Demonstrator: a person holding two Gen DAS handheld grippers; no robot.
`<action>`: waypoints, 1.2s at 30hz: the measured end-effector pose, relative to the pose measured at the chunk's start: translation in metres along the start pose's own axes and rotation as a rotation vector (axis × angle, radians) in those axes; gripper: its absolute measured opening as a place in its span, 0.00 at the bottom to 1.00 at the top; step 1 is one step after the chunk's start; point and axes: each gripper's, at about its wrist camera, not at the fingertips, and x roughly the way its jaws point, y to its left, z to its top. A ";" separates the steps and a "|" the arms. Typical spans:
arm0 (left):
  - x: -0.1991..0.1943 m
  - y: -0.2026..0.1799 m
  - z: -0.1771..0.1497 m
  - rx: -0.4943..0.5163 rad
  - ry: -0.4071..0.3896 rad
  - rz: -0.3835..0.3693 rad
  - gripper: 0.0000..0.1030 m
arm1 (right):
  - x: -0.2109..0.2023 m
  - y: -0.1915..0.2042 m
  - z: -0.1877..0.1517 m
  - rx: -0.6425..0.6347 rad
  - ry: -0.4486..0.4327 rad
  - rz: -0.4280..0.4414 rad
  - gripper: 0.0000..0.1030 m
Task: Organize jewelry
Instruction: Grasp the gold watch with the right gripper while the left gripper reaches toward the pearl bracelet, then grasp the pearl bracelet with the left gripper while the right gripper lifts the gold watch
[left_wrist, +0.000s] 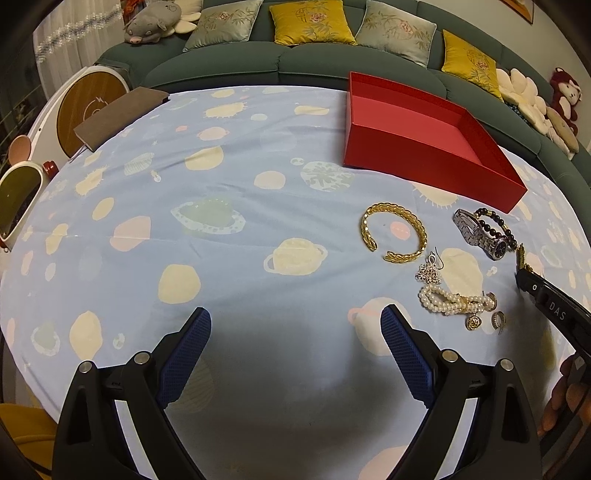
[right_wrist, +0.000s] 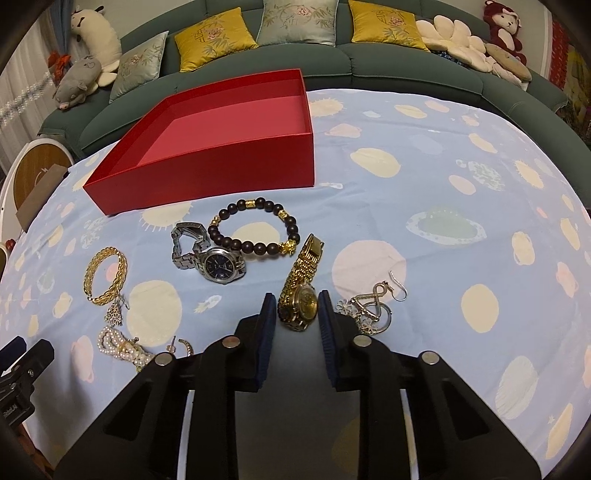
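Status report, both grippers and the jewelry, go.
Left gripper open, nothing between its fingers. Right gripper straddling gold watch, grip unconfirmed. Red box holds nothing. Earring beside right finger.

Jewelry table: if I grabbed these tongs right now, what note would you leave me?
Left tongs: open, holding nothing, over bare cloth.
Right tongs: fingers either side of the gold watch; whether they grip it yet is unclear.
Red box: nothing visible in it.
On the cloth: silver watch, bead bracelet, gold bangle, pearl bracelet, earrings.
Done: nothing boxed. Left: everything.
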 end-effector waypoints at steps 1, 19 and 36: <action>0.000 0.000 0.000 0.001 0.000 -0.001 0.88 | -0.001 0.000 0.000 0.002 -0.002 0.004 0.17; -0.005 -0.060 0.007 0.046 -0.017 -0.183 0.88 | -0.050 -0.014 -0.020 -0.016 -0.027 0.144 0.14; 0.027 -0.091 -0.004 0.111 0.076 -0.082 0.75 | -0.057 -0.022 -0.030 -0.024 -0.020 0.154 0.08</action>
